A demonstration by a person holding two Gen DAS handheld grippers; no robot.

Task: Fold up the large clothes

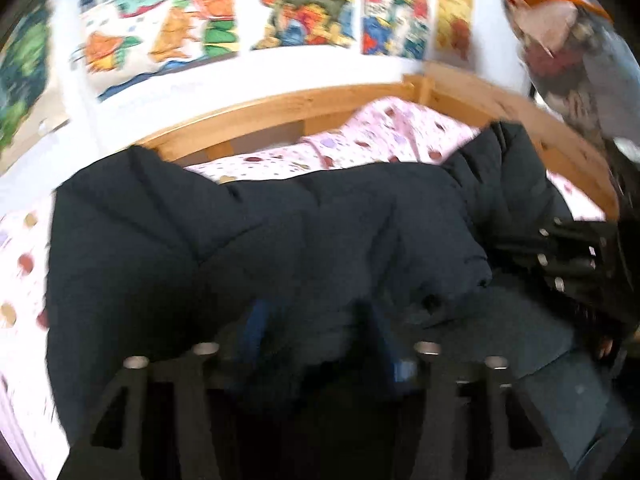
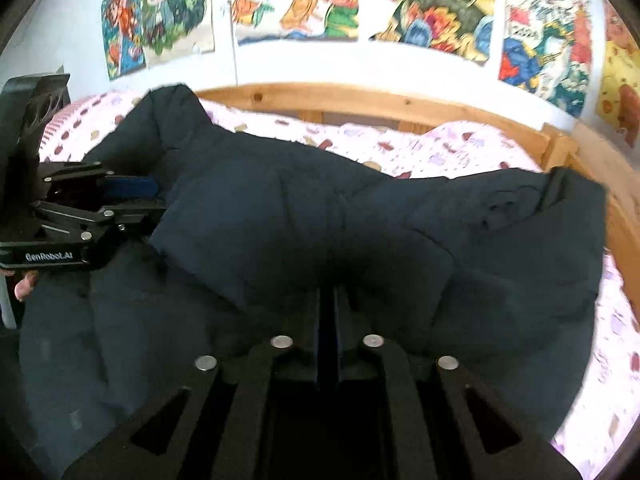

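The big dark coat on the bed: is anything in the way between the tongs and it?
No, nothing visible is in the way. The dark coat lies spread on the spotted sheet, and both the left tongs and the right tongs are already right at its fabric, with only coat around them.

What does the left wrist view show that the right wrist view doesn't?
Only the left wrist view: clothes hanging at upper right, and the right gripper seen from the side against the jacket. Only the right wrist view: the left gripper from the side, at the jacket's left edge. Both: the dark jacket on the bed, the dotted pink sheet, the wooden frame and wall posters.
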